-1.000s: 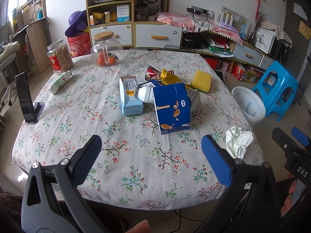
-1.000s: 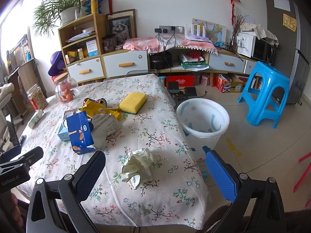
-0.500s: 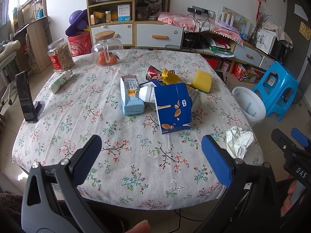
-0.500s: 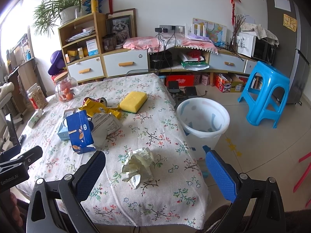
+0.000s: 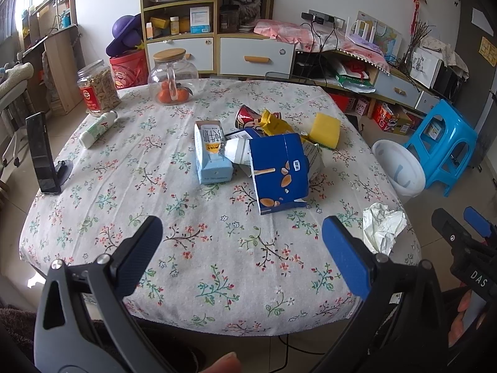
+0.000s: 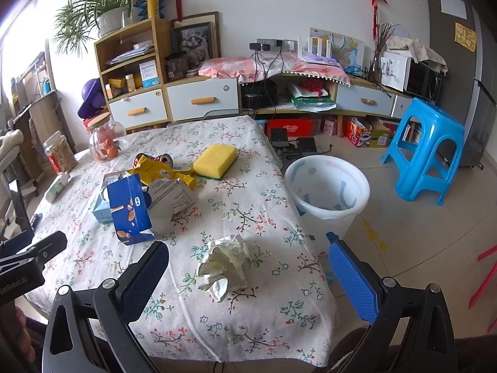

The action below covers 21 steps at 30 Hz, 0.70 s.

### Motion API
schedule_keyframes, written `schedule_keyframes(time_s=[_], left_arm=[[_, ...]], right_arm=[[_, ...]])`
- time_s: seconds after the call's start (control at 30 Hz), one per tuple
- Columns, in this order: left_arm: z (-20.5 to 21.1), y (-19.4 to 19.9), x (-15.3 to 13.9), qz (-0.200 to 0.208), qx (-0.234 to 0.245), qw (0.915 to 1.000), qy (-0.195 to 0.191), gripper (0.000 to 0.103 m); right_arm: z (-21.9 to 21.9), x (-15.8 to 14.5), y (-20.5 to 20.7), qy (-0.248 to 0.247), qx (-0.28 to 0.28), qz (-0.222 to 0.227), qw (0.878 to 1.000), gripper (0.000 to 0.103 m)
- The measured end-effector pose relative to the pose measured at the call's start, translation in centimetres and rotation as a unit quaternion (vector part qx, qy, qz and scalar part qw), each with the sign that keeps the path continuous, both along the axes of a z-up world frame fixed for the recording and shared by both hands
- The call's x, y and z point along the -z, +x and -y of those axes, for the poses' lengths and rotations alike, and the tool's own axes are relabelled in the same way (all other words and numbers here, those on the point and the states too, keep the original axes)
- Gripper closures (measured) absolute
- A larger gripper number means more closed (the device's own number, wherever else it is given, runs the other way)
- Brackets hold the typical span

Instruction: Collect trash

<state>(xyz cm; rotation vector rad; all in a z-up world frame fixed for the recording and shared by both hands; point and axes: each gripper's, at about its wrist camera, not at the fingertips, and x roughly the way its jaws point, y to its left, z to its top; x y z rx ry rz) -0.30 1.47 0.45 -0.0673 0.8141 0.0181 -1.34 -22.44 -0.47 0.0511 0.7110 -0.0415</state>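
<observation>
A heap of trash lies mid-table: a dark blue snack box, a light blue carton, a yellow wrapper and a crushed red can. A crumpled white paper ball rests near the table's right edge. A white waste bin stands on the floor beside the table. My left gripper hovers open over the near edge, empty. My right gripper is open just short of the paper ball, holding nothing.
A yellow sponge, two glass jars, a white bottle and a black phone on a stand share the floral tablecloth. A blue stool stands past the bin. Shelves and drawers line the back wall.
</observation>
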Motion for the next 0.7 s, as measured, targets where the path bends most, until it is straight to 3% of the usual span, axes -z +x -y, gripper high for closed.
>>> schedule_keyframes(time_s=[0.23, 0.5, 0.7], left_arm=[[-0.7, 0.1, 0.4, -0.003, -0.003, 0.9999, -0.012, 0.001], [-1.9, 0.3, 1.6, -0.010, -0.021, 0.9997, 0.012, 0.001], [-2.5, 1.3, 3.0, -0.027, -0.023, 0.9988, 0.035, 0.001]], right_arm=[[-0.2, 1.1, 0.7, 0.007, -0.008, -0.025, 1.000, 0.000], [-0.9, 5.3, 3.7, 0.007, -0.015, -0.112, 0.994, 0.000], [-0.4, 7.6, 6.0, 0.024, -0.005, -0.144, 0.989, 0.000]])
